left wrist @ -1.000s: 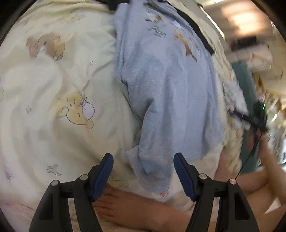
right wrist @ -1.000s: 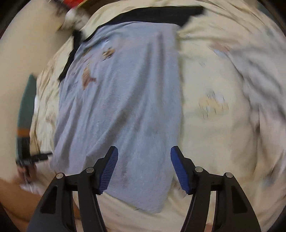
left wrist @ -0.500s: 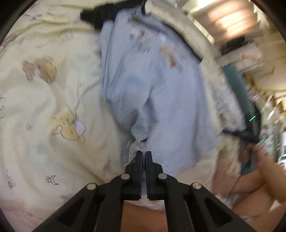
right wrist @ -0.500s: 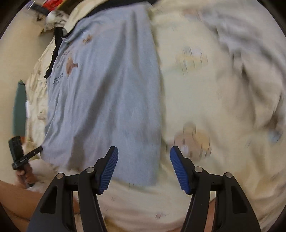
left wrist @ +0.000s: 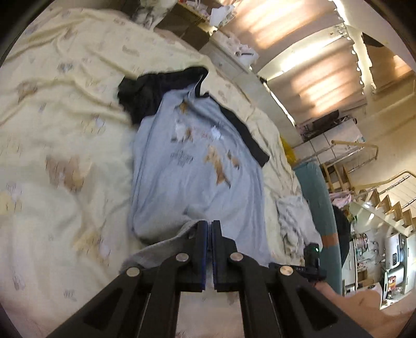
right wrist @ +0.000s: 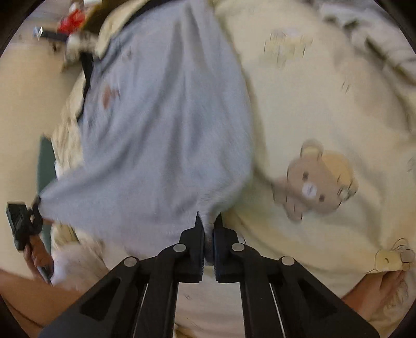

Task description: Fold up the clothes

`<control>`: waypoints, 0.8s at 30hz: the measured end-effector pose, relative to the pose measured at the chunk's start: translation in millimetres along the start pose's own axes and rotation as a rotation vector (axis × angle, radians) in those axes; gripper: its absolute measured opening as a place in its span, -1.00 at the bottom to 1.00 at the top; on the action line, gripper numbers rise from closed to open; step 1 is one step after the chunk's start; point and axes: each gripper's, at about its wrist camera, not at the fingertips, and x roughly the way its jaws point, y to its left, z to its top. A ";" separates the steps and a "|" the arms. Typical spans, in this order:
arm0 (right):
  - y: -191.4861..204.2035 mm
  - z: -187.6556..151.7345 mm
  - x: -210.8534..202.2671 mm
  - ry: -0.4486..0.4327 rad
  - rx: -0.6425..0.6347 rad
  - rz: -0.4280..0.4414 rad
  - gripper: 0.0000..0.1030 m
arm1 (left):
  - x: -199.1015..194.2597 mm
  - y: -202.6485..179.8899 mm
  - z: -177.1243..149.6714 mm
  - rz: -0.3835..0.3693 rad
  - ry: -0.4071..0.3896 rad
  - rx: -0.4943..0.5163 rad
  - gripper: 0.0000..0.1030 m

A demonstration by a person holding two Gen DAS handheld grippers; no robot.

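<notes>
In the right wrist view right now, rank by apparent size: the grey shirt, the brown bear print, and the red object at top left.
1. grey shirt, by far the largest.
2. brown bear print.
3. red object, smallest, though it lies farther from the camera, so its real size is unsure.

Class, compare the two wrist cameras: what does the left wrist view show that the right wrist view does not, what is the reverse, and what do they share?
Only the left wrist view shows the wooden staircase and the shirt's black collar end. Only the right wrist view shows the sharp brown bear print on the sheet and a bare foot. Both show the grey T-shirt on the yellow bedsheet, with the left tongs and right tongs each shut on its hem.
</notes>
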 end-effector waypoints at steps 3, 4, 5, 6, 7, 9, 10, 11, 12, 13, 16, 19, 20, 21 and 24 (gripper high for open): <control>-0.1 27.6 -25.9 -0.100 0.016 0.000 -0.91 | 4.0 -6.0 29.4 0.049 -0.038 -0.008 -0.96; -2.4 42.5 -33.3 -0.132 0.053 0.011 -0.90 | 8.8 -4.9 43.6 0.092 -0.041 -0.012 -0.96; -5.0 56.9 -36.7 -0.145 0.089 0.030 -0.90 | 14.6 -3.5 54.4 0.120 -0.033 -0.018 -0.96; -7.6 71.9 -41.4 -0.151 0.094 0.023 -0.90 | 23.8 -1.6 65.9 0.154 -0.028 -0.019 -0.96; -10.0 87.0 -46.4 -0.156 0.092 0.009 -0.87 | 33.6 0.5 77.7 0.191 -0.024 -0.019 -0.96; -12.0 112.9 -56.1 -0.163 0.100 -0.046 -0.78 | 47.8 7.2 88.6 0.233 -0.014 -0.019 -0.96; -16.0 120.5 -60.8 -0.160 0.120 -0.077 -0.71 | 54.6 10.7 93.5 0.252 -0.009 -0.019 -0.96; -21.1 125.1 -65.8 -0.151 0.134 -0.117 -0.66 | 61.4 14.2 98.3 0.272 -0.003 -0.019 -0.96; -20.5 129.0 -71.1 -0.162 0.109 -0.174 -0.61 | 68.3 18.3 98.1 0.266 0.023 -0.033 -0.96; -18.5 132.8 -76.5 -0.176 0.076 -0.235 -0.59 | 75.0 18.2 94.2 0.264 0.056 -0.014 -0.95; -9.2 144.5 -89.5 -0.224 -0.049 -0.318 -0.53 | 100.0 -4.1 59.7 0.386 0.205 0.269 -0.74; 11.7 139.2 -79.2 -0.156 -0.261 -0.313 -0.46 | 110.6 -29.7 4.3 0.478 0.294 0.620 -0.43; 22.1 134.5 -70.2 -0.109 -0.353 -0.302 -0.46 | 110.5 -33.7 -10.7 0.477 0.312 0.685 -0.34; 33.4 123.3 -59.5 -0.061 -0.464 -0.316 -0.46 | 110.3 -37.0 -25.1 0.475 0.331 0.744 -0.15; 57.9 84.2 -28.7 0.066 -0.775 -0.371 -0.46 | 111.4 -42.5 -57.3 0.479 0.371 0.867 0.11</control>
